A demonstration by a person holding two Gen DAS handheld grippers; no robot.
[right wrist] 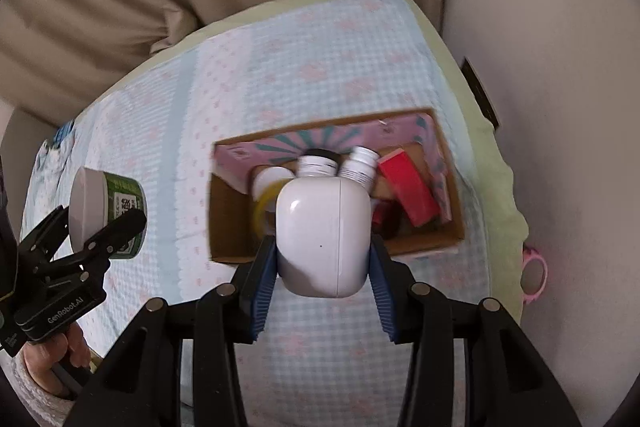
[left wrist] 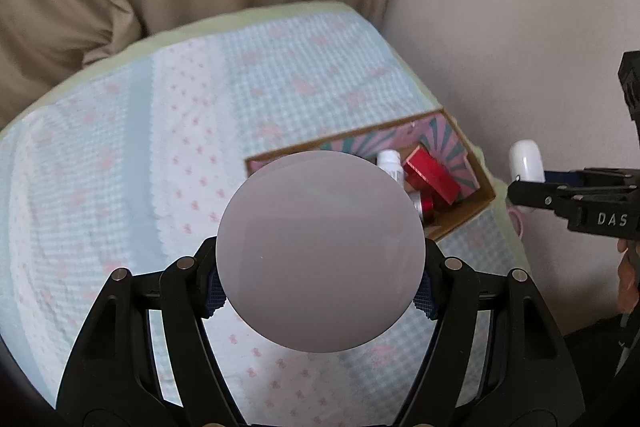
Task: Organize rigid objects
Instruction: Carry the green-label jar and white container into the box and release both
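right claw [right wrist: 323, 269], glossy white rounded case [right wrist: 322, 239]

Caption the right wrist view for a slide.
Right gripper holds a white case above the open cardboard box on a quilted bed.

A round green-labelled jar with a pale grey lid [right wrist: 105, 213] was held above the checked bedcover, lid toward the left wrist camera. A glossy white rounded plastic case [right wrist: 323, 235] with a seam down one side was held above the near edge of an open cardboard box [right wrist: 224, 211] lined in pink and teal. Inside it lay white bottles [right wrist: 358, 167], a red rectangular box [right wrist: 408, 193] tilted at the right, and a yellow tape roll [right wrist: 264, 207].
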